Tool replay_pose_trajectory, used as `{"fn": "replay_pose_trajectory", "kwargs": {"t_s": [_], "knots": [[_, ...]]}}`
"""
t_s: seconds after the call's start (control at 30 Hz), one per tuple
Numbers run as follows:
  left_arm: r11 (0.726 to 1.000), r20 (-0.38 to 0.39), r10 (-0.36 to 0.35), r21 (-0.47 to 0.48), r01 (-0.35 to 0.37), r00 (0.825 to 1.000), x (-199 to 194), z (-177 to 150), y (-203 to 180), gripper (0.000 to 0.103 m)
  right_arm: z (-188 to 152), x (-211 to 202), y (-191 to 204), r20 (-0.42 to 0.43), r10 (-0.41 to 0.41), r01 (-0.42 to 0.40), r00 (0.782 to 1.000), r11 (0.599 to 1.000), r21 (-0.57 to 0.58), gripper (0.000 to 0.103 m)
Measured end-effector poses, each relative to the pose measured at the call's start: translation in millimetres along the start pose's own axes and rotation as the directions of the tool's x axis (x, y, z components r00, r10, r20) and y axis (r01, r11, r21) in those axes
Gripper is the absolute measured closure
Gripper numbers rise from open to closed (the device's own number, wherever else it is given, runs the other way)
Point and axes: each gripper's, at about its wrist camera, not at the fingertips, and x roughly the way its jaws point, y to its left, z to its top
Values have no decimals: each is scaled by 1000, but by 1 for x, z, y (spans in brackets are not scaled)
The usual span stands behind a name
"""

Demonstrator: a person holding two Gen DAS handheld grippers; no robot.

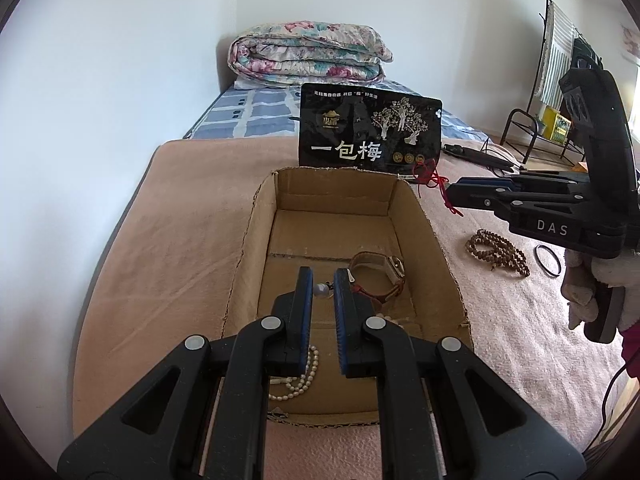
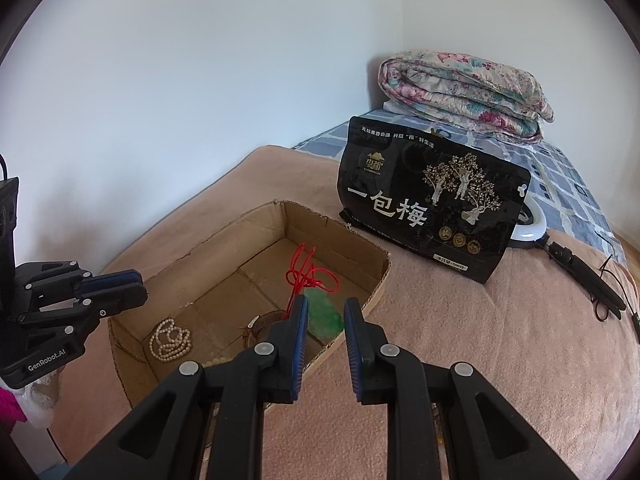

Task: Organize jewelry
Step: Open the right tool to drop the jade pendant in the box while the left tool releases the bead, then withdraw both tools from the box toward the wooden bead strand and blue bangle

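Note:
An open cardboard box (image 1: 436, 240) lies on the pink blanket. In it are a brown-strap watch (image 1: 380, 276), a pearl necklace (image 1: 298, 380) and a small pearl piece (image 1: 321, 289). My left gripper (image 1: 323, 276) hovers open over the box, nothing between its pads. In the right wrist view my right gripper (image 2: 326, 304) is open above the box's right wall (image 2: 380, 276); a green jade pendant (image 2: 326, 312) on a red cord (image 2: 310, 272) is falling or lying in the box just beyond the fingers. The pearl necklace (image 2: 170, 340) shows there too.
A brown bead strand (image 1: 498, 250) and a black ring (image 1: 547, 259) lie on the blanket right of the box. A black snack bag (image 1: 370, 130) stands behind the box. A folded floral quilt (image 1: 308, 54), cables and a ring light (image 2: 532, 224) lie further back.

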Motion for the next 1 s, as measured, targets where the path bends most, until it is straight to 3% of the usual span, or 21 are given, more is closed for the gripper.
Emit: {"fn": "replay_pose_trajectory", "kwargs": {"t_s": [0.43, 0.5, 0.53, 0.57, 0.63, 1.0], "knots": [[1000, -23, -4, -1, 4, 1000, 9, -1, 2, 94, 7, 25, 2, -14, -7, 7, 1000, 1000, 21, 84], [1000, -27, -9, -2, 8, 1000, 9, -2, 1, 94, 8, 26, 1, -12, -8, 8, 1000, 1000, 30, 71], [1000, -31, -6, -3, 5, 1000, 11, -1, 1, 88, 8, 26, 1, -7, -18, 18, 1000, 999, 31, 68], [1000, -35, -5, -6, 4, 999, 12, -1, 2, 71, 9, 24, 2, -2, -23, 23, 1000, 999, 30, 62], [1000, -19, 1, -12, -2, 1000, 9, -2, 1, 55, 9, 22, 2, 3, -25, 25, 1000, 999, 30, 53], [1000, 0, 6, -4, -6, 1000, -3, -1, -4, 55, 9, 3, 2, 26, -33, 32, 999, 999, 42, 46]]}}
